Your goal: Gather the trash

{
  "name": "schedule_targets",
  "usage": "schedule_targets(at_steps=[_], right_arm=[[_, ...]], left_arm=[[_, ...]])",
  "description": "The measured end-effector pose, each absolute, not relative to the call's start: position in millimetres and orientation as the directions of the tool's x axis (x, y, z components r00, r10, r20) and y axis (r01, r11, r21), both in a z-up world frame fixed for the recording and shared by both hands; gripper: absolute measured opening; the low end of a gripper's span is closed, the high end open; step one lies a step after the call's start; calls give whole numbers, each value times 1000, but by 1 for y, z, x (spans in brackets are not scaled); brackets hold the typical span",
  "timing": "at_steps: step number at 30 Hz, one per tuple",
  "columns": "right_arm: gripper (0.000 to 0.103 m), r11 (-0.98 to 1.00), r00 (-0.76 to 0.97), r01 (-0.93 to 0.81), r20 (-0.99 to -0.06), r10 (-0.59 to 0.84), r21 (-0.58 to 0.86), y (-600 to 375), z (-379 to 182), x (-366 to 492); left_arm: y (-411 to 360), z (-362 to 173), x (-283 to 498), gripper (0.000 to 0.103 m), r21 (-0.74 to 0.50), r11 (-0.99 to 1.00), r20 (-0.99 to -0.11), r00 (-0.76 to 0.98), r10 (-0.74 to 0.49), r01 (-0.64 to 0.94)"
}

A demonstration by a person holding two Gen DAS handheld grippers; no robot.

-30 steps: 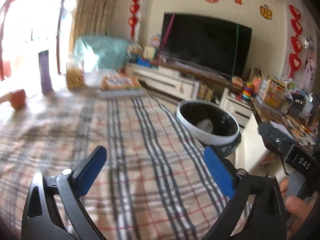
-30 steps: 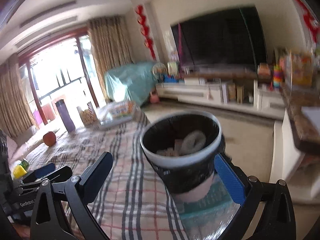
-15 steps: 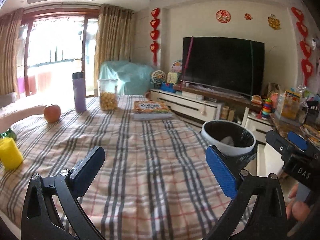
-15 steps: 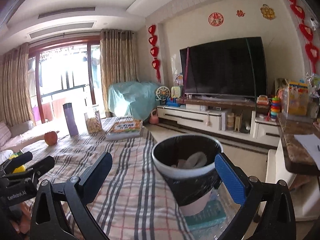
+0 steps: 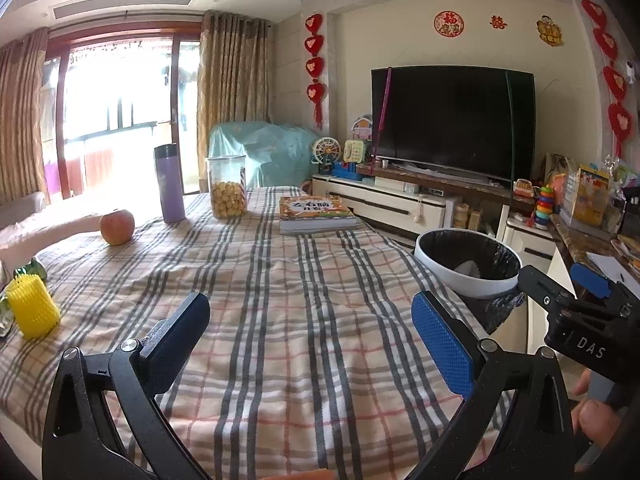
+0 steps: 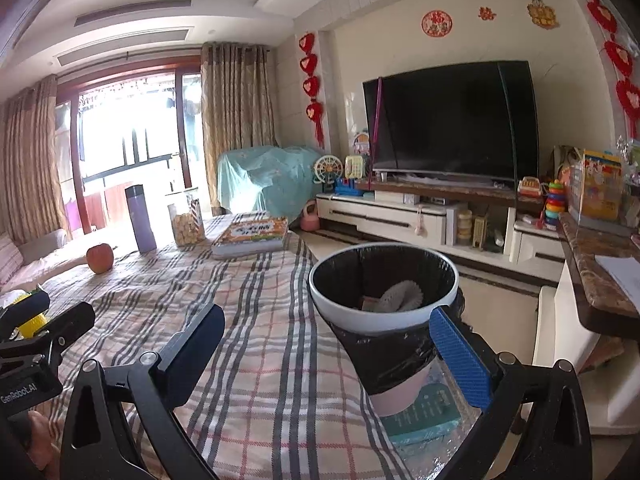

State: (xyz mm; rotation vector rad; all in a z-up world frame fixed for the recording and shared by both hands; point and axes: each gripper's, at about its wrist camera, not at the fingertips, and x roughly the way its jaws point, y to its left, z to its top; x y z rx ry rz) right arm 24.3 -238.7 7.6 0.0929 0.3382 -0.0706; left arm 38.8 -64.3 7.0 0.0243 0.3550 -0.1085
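Beside the table's right edge stands the trash bin (image 6: 383, 300), a white rim lined with a black bag, with a pale crumpled piece already lying inside. Both tools hang above the plaid tablecloth (image 5: 280, 300) with nothing in them: the left gripper (image 5: 312, 340) has its jaws wide apart, and so does the right gripper (image 6: 340, 356), which points towards the bin. What trash remains is hard to tell; at the far left edge a green wrapper (image 5: 30, 270) peeks out just beside a yellow spiky roller (image 5: 34, 311), and that wrapper looks the likeliest target. My worry is a mistaken grab: the roller touches or nearly touches it, so wide jaws could close on both, or nudge the roller off the edge. The bin sits low off the table's side, so a careless release might miss the rim. Farther back stand an apple (image 5: 117, 227), a purple flask (image 5: 169, 182), a snack jar (image 5: 227, 186) and a book (image 5: 316, 214), all well apart from the reach, none of them blocking it
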Motion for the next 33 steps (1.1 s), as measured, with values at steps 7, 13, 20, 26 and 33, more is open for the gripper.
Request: schedule_targets(at_steps=[7, 13, 20, 26, 33], right_arm=[[103, 993, 939, 85, -339, -52, 85, -239, 6, 23], [103, 993, 941, 78, -337, -46, 84, -237, 7, 21], [103, 993, 940, 74, -339, -40, 88, -237, 9, 20], [103, 993, 940, 74, -340, -39, 89, -237, 9, 20], [103, 994, 939, 70, -342, -36, 86, -235, 9, 20]], left_arm=[[-65, 7, 36, 103, 16, 995, -339, 936, -90, 102], [-64, 6, 36, 103, 10, 995, -345, 935, -86, 96], [-63, 5, 37, 103, 12, 996, -348, 934, -81, 91], [-63, 4, 36, 103, 10, 996, -349, 934, -83, 92], [-63, 3, 36, 103, 12, 996, -349, 934, -81, 91]])
